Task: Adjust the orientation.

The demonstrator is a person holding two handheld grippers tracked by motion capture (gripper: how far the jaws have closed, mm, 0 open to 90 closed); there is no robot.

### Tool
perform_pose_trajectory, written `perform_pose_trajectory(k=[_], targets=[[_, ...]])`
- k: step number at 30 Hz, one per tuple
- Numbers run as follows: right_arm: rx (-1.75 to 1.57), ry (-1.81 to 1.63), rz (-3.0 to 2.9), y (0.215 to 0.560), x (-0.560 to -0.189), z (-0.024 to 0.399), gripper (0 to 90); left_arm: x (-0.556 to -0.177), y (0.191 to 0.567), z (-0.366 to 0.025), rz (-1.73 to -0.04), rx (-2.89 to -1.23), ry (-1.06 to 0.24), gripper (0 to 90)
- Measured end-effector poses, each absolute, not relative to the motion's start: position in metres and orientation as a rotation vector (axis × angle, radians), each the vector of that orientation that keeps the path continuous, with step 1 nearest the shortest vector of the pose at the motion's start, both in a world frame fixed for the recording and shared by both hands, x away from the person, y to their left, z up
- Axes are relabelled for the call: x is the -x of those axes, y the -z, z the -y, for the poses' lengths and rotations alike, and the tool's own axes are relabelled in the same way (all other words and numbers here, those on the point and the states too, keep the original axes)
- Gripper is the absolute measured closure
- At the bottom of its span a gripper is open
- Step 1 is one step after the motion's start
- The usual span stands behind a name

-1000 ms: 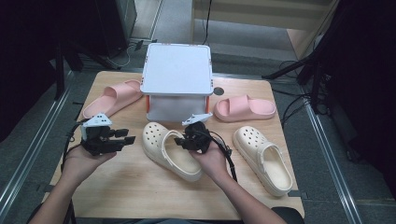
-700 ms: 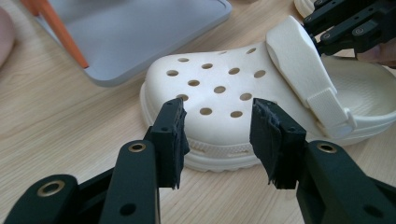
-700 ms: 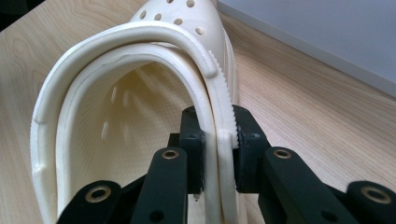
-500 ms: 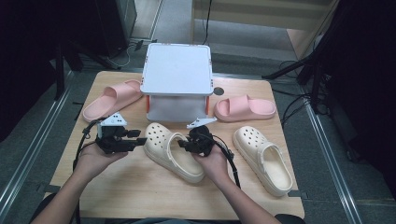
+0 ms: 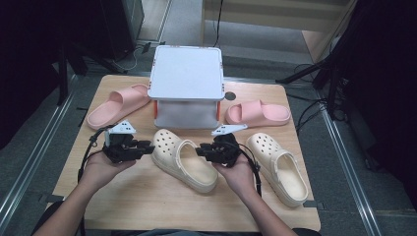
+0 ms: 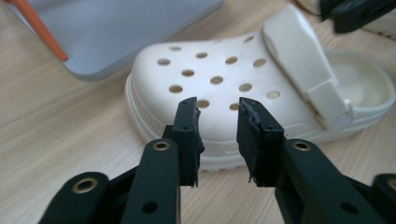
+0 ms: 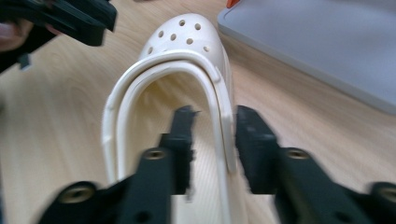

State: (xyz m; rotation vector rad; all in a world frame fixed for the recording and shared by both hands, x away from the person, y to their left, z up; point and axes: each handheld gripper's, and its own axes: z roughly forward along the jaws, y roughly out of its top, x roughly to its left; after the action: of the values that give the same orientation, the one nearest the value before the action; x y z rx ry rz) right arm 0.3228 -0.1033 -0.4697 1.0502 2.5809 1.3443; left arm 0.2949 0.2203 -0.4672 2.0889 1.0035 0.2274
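A cream clog (image 5: 184, 160) lies at the table's middle, toe toward the far left. My left gripper (image 5: 147, 146) sits at its toe, pointing right. In the left gripper view the gripper (image 6: 217, 112) has just been closing; its jaws stand apart with nothing between them, just short of the perforated toe (image 6: 219, 79). My right gripper (image 5: 200, 150) comes at the clog from the right. In the blurred right gripper view this gripper (image 7: 215, 121) straddles the clog's side rim (image 7: 223, 116). Its jaws have just been opening, and a gap shows beside the rim.
A second cream clog (image 5: 278, 167) lies right of the right hand. A white lidded box (image 5: 187, 73) stands behind the clogs, a pink slipper (image 5: 115, 105) to its left and another (image 5: 258, 112) to its right. Bare wooden table (image 5: 147, 201) runs along the near edge.
My left gripper has travelled right from the table's left side up to the clog's toe, and its jaws have narrowed. The right gripper has shifted slightly right along the clog.
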Motion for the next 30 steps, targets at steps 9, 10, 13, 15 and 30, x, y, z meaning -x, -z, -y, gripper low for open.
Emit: perform_pose_trajectory(k=[9,10,13,15,30], targets=[[-1.013,-1.273,-2.584,0.479,-0.320,0.129,88.8,-0.299,0.483,-0.220,-1.030,-2.112,-0.221,84.6],[-1.014,-1.267,-2.598,0.483,-0.323,0.129,90.0,-0.301,0.486,-0.220,-1.042,-2.110,-0.197,84.7],[-1.002,-1.248,-2.608,0.487,-0.326,0.127,90.0,-0.302,0.491,-0.216,-1.036,-2.151,-0.187,84.8],[-0.981,-1.220,-2.626,0.491,-0.328,0.124,90.0,-0.302,0.494,-0.213,-1.026,-2.177,-0.188,84.8],[-0.977,-1.177,-2.689,0.501,-0.328,0.108,90.0,-0.308,0.499,-0.212,-1.028,-2.162,-0.206,84.8]])
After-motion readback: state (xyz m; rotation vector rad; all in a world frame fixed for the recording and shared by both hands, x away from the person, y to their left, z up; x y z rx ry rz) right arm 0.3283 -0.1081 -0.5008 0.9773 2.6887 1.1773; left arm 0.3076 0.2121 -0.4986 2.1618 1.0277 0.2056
